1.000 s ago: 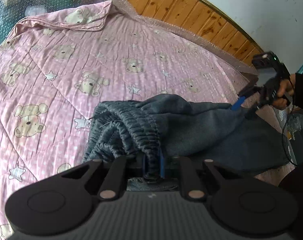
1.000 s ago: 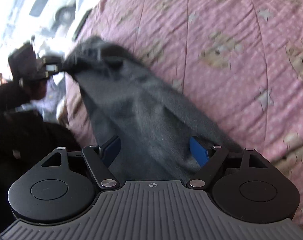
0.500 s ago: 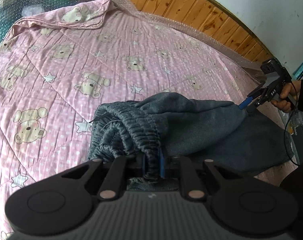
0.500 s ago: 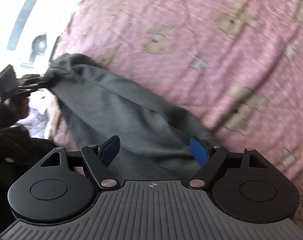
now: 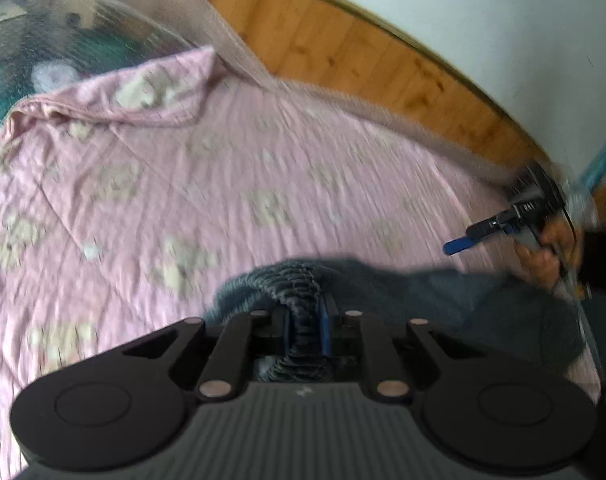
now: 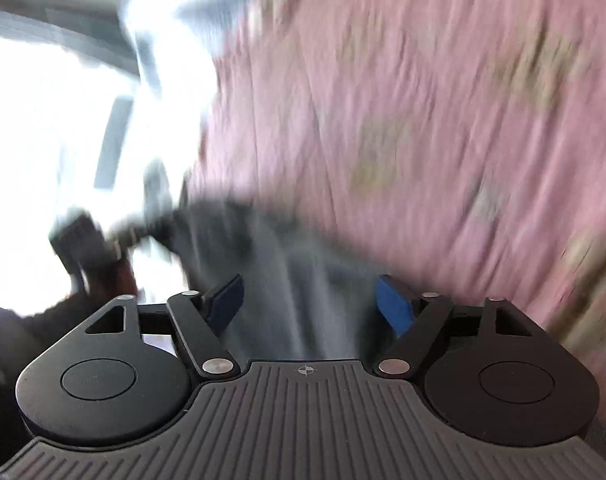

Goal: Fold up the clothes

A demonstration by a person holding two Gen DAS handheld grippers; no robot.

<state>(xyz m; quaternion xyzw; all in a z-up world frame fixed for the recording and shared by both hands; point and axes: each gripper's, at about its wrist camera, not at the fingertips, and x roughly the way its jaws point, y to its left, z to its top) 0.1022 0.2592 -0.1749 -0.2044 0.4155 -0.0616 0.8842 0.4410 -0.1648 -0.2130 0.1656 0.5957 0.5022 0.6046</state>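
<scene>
Dark grey sweatpants (image 5: 443, 292) lie stretched over a pink bear-print quilt (image 5: 223, 184). My left gripper (image 5: 305, 320) is shut on their ribbed elastic waistband (image 5: 299, 284), bunched between the blue pads. In the right wrist view my right gripper (image 6: 309, 306) is open, its blue pads (image 6: 393, 306) wide apart above the grey cloth (image 6: 295, 280), holding nothing. It also shows in the left wrist view (image 5: 459, 245), off to the right above the pants. Both views are motion-blurred.
A wooden headboard (image 5: 363, 52) and white wall run behind the bed. Bubble wrap (image 5: 83, 20) covers the far left. A bright window (image 6: 55, 128) lies beyond the bed edge in the right wrist view.
My right gripper has lifted off the pant leg and swung away, still open. My left gripper keeps the waistband and has moved, so the pants sit lower and flatter.
</scene>
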